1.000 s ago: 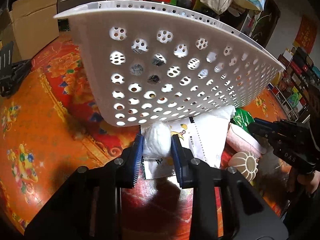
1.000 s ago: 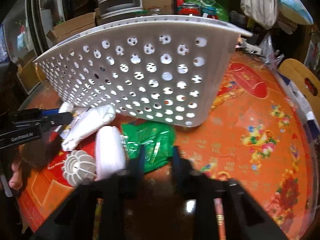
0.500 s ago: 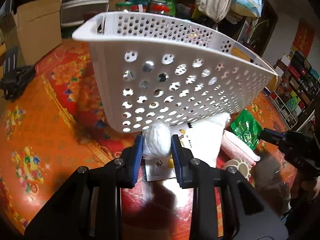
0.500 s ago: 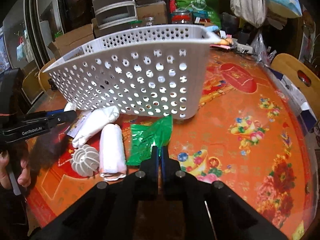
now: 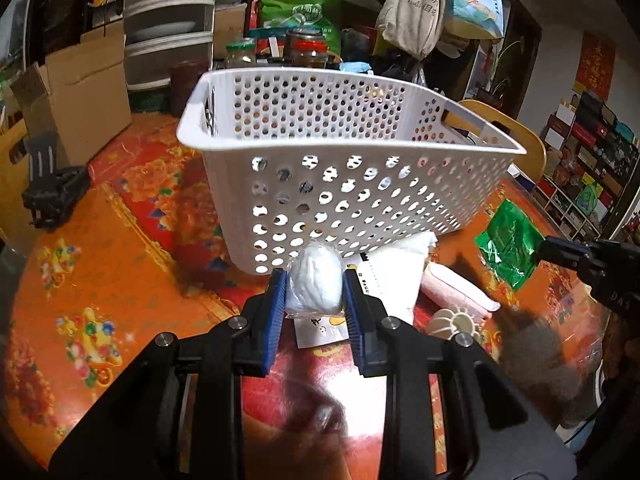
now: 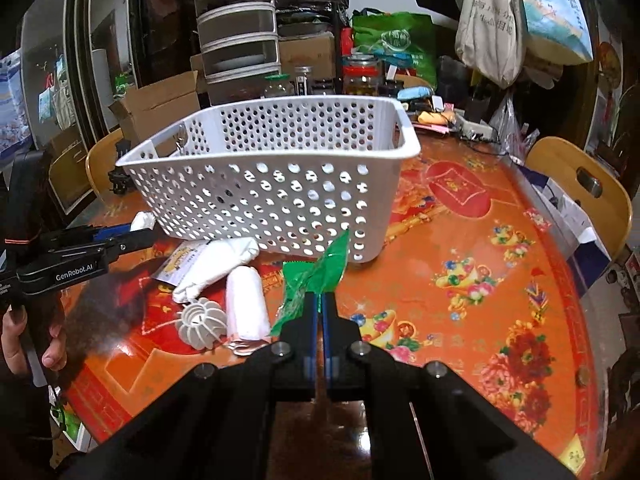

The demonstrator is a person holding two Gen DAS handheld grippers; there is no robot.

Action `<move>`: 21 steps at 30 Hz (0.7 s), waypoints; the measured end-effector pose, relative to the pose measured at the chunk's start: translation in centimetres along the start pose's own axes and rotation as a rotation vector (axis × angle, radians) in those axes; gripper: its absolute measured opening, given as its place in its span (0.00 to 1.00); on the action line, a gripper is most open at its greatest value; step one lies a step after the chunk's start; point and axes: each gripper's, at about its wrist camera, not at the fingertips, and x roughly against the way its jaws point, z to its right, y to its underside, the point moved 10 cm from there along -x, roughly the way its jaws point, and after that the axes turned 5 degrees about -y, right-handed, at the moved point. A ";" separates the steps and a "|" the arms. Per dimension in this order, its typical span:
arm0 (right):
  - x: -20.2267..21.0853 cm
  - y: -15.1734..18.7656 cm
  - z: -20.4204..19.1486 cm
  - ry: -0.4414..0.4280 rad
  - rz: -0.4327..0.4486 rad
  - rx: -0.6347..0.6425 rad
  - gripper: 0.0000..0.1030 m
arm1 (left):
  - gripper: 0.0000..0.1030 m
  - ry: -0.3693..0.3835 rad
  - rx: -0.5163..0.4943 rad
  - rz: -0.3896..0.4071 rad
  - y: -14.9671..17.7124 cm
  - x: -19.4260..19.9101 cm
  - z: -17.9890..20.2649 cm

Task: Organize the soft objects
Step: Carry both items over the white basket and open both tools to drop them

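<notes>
A white perforated basket [image 5: 352,148] [image 6: 280,184] stands on the orange table. My left gripper [image 5: 315,284] is shut on a white wrapped soft ball [image 5: 316,284], held above the table in front of the basket; it shows at the left of the right wrist view [image 6: 120,240]. My right gripper [image 6: 320,300] is shut on a green plastic packet [image 6: 316,276], lifted near the basket's front corner; the packet also shows in the left wrist view [image 5: 508,244]. A white pouch [image 6: 218,264], a pink rolled towel [image 6: 246,300] and a white ribbed ball [image 6: 200,322] lie on the table.
A printed paper packet [image 5: 320,326] lies under the white pouch. Jars, boxes, drawers and hanging bags crowd the far side of the table [image 6: 460,280]. A black stand [image 5: 48,192] sits at the far left. Wooden chairs [image 6: 584,184] stand around.
Both grippers have risen, so the basket's open top now shows. My right gripper closed on the green packet and lifted it off the table. My left gripper still holds the white ball.
</notes>
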 end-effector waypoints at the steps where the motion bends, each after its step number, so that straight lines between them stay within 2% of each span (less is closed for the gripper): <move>1: 0.3 -0.1 -0.2 -0.002 0.003 0.003 0.01 | 0.25 0.000 -0.003 0.009 -0.2 0.6 0.0; 14: 4.5 -2.0 -1.7 -0.010 0.063 0.033 0.01 | 0.25 0.015 -0.016 0.066 -2.1 5.0 0.8; 21: 7.3 -4.8 -2.2 -0.011 0.121 0.059 0.01 | 0.25 0.034 0.004 0.076 -3.8 6.6 0.6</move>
